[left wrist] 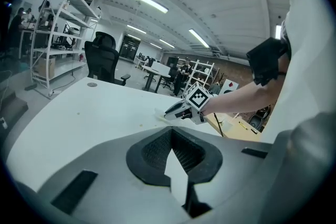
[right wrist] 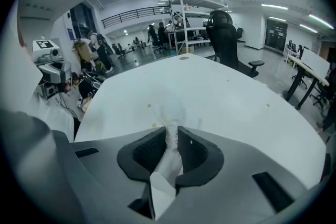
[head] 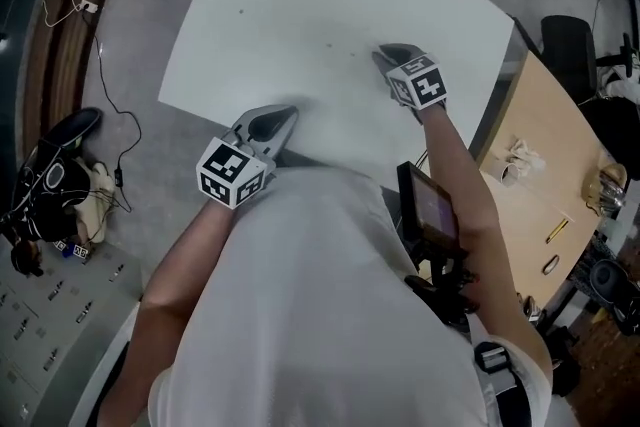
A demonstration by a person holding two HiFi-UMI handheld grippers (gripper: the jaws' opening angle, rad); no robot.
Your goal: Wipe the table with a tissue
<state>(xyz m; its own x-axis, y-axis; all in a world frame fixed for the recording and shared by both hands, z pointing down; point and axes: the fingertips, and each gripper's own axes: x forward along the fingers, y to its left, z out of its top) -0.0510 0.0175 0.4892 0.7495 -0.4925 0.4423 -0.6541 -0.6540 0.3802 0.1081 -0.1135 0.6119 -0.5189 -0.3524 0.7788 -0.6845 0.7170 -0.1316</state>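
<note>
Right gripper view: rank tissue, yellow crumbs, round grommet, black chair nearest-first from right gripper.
1. White crumpled tissue: in right gripper jaws.
2. Yellow crumbs: just ahead.
3. Grey round grommet: white table's far edge.
4. Black office chair: beyond table.

White table [head: 300, 15], left claw [head: 278, 122] at its near edge, right claw [head: 393, 54] further in, wooden desk [head: 545, 145] at right

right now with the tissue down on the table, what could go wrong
The tissue is squeezed to a thin twist in the right gripper, so little of it meets the table. It may skip the crumbs beside it, or tear. A sweep toward the near edge could push crumbs off or bump the left gripper there.
</note>
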